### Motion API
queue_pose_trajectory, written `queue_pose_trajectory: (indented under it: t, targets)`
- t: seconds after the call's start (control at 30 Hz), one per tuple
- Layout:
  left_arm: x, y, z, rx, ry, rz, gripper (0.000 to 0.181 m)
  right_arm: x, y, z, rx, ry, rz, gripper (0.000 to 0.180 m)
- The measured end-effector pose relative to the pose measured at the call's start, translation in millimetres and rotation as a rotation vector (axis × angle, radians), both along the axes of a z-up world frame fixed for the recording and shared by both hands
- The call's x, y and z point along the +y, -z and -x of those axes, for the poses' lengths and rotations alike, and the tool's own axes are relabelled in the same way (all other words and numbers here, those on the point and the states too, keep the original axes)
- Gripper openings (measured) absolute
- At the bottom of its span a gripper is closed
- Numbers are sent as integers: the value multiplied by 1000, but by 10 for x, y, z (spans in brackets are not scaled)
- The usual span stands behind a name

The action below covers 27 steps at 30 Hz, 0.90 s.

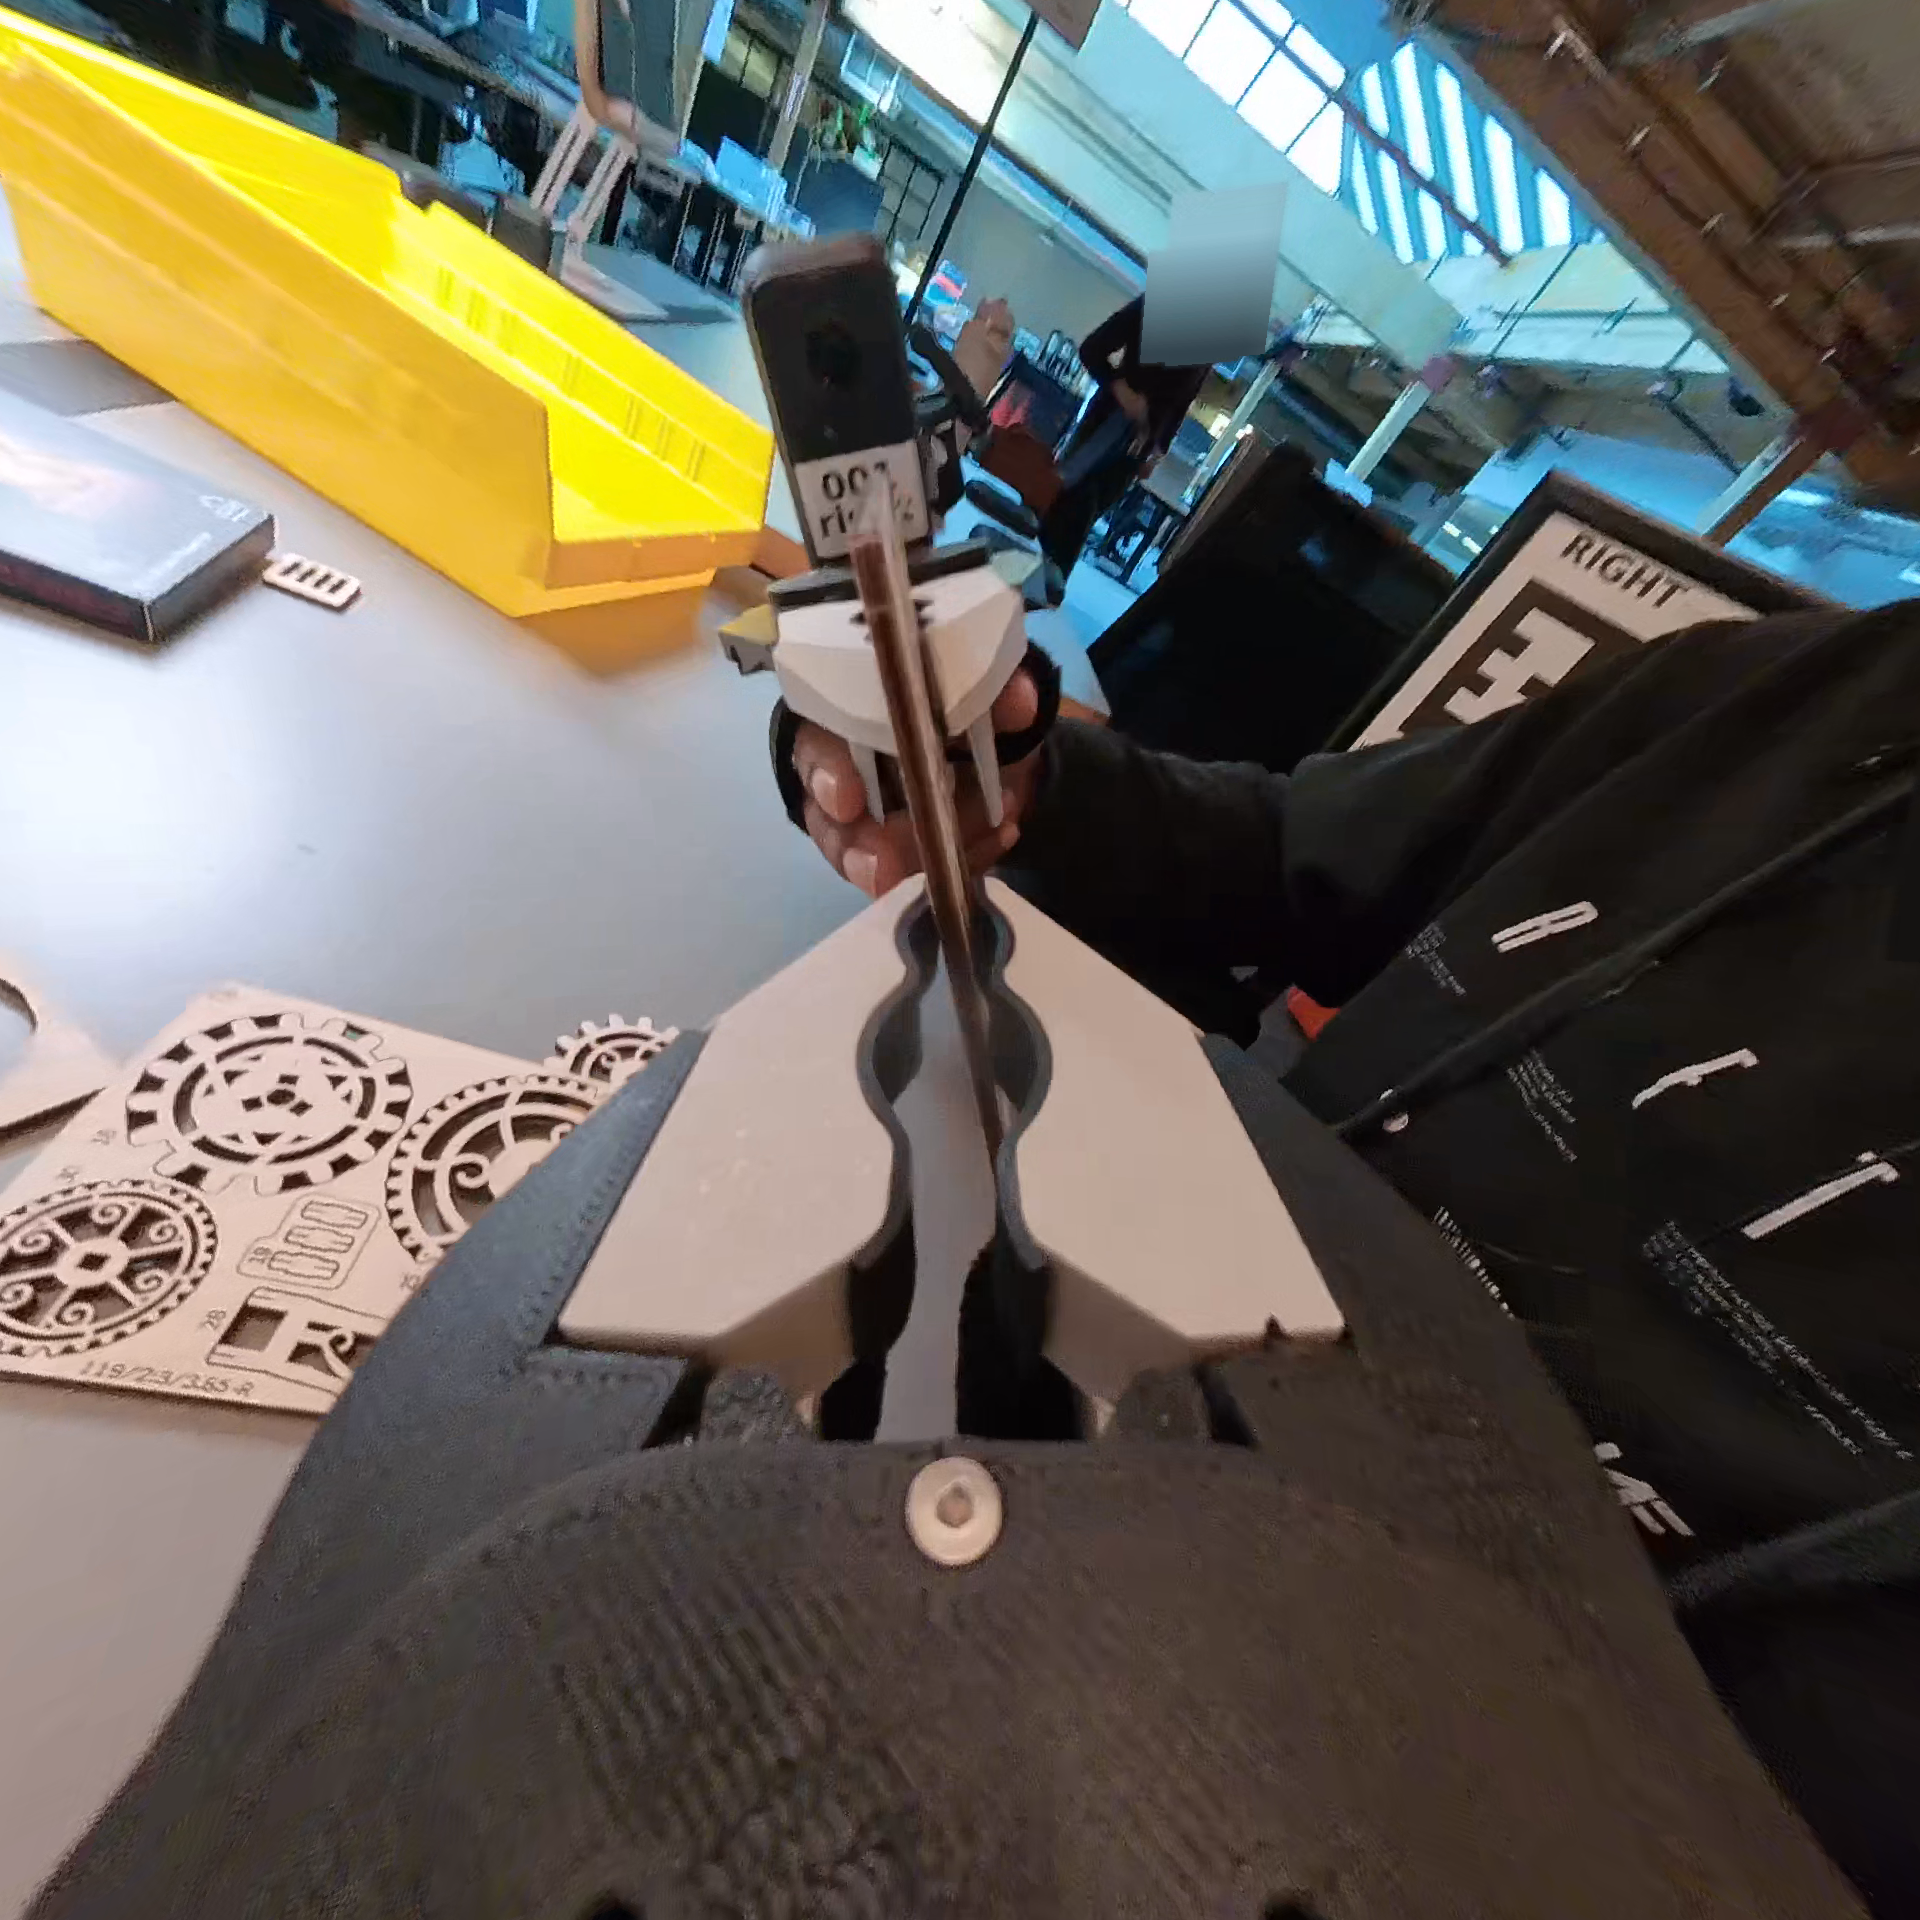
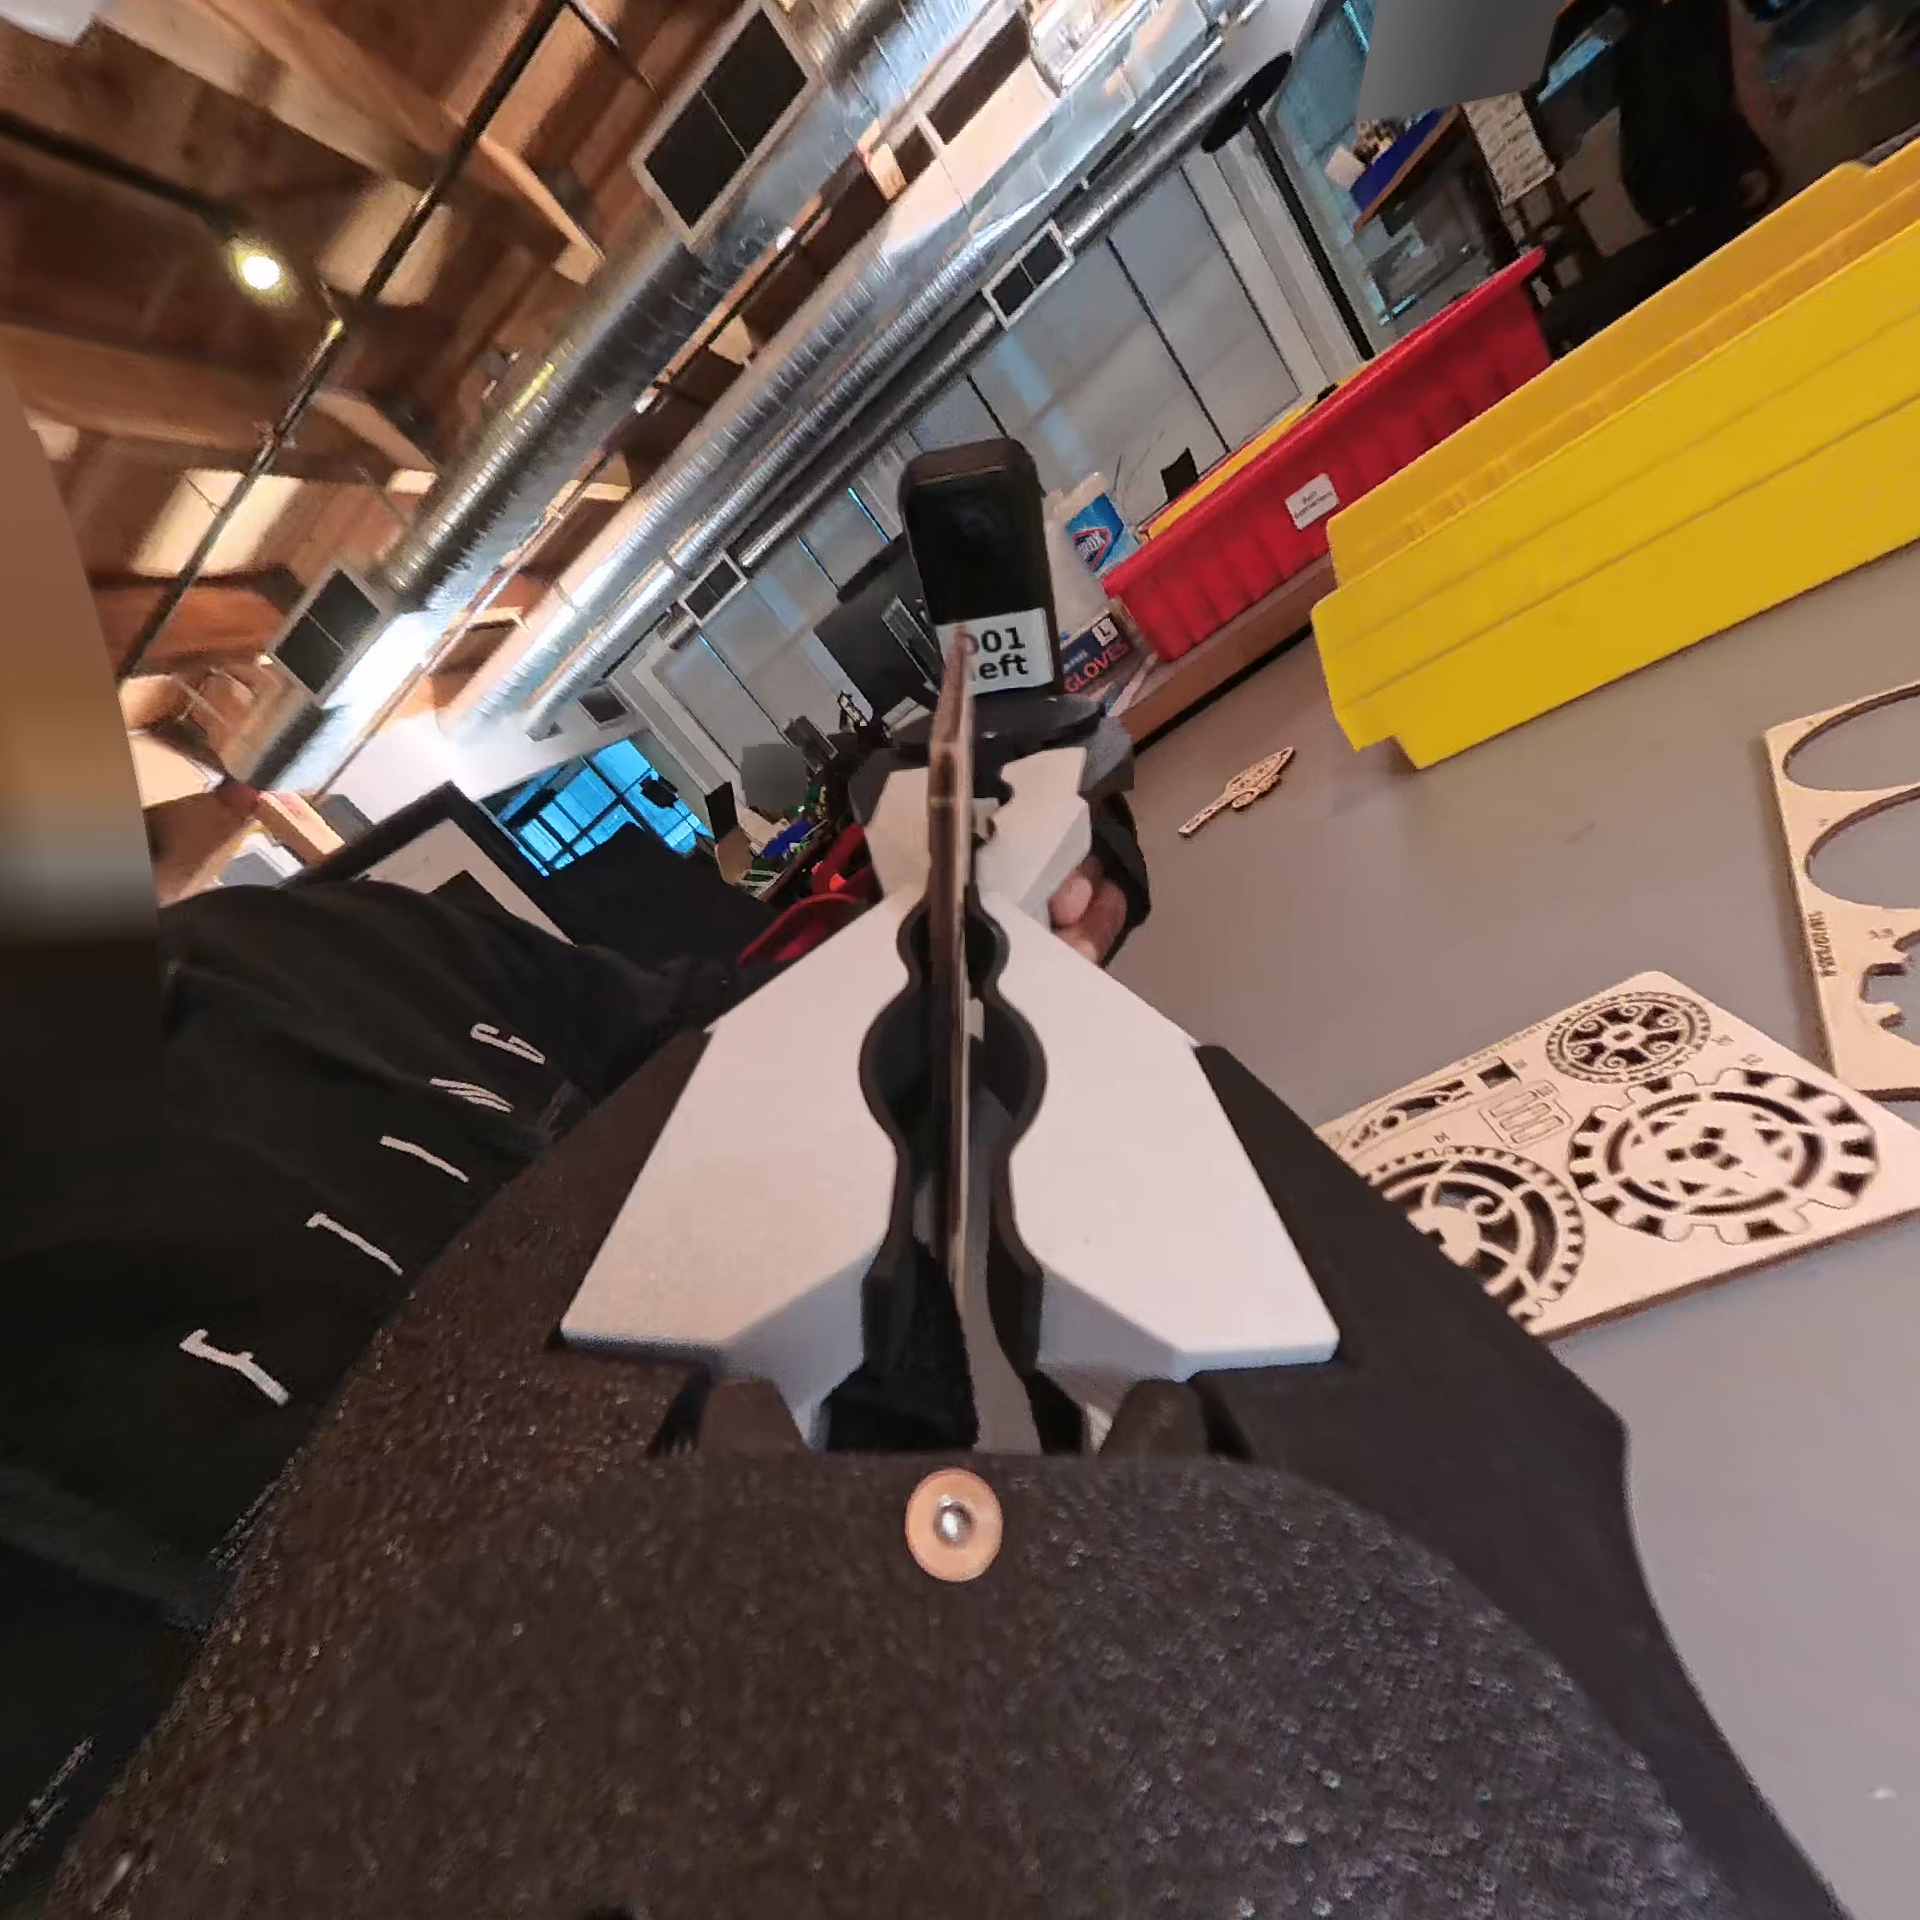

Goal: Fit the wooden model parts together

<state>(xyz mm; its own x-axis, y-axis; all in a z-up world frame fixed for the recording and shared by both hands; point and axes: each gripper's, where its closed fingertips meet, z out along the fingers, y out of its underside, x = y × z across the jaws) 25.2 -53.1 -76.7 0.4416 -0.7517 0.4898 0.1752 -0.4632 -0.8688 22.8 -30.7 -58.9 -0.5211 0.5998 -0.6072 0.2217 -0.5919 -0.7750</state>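
My left gripper is shut on a thin wooden part that I see edge-on as a dark strip. It rises toward the right gripper, which faces me a short way ahead, held in a hand. In the right wrist view, my right gripper is likewise shut on a thin wooden part seen edge-on, which reaches to the left gripper opposite. I cannot tell whether both hold one part or two joined ones. Both are above the grey table.
A laser-cut wooden sheet of gears lies on the table. A sheet with round cut-outs, a small ornate wooden piece, a small slotted piece, a dark box, yellow bins and a red bin lie beyond. Left and right tips are no more than a few centimetres apart.
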Motion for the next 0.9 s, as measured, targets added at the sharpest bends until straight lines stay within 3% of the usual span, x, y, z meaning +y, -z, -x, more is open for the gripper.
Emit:
queue_pose_trajectory:
  t: [0.17, 0.33, 0.9]
  targets:
    - [23, 244, -22, -40, 4, 122, 2, 1, 109, 68, -32, 47, -86, 17]
    - [29, 368, -132, -38, 21, 165, 2, -55, 291, 176, -112, 94, -244, 6]
    - [15, 316, -106, -25, -29, 83, 4, -24, 297, 126, -109, 82, -154, 3]
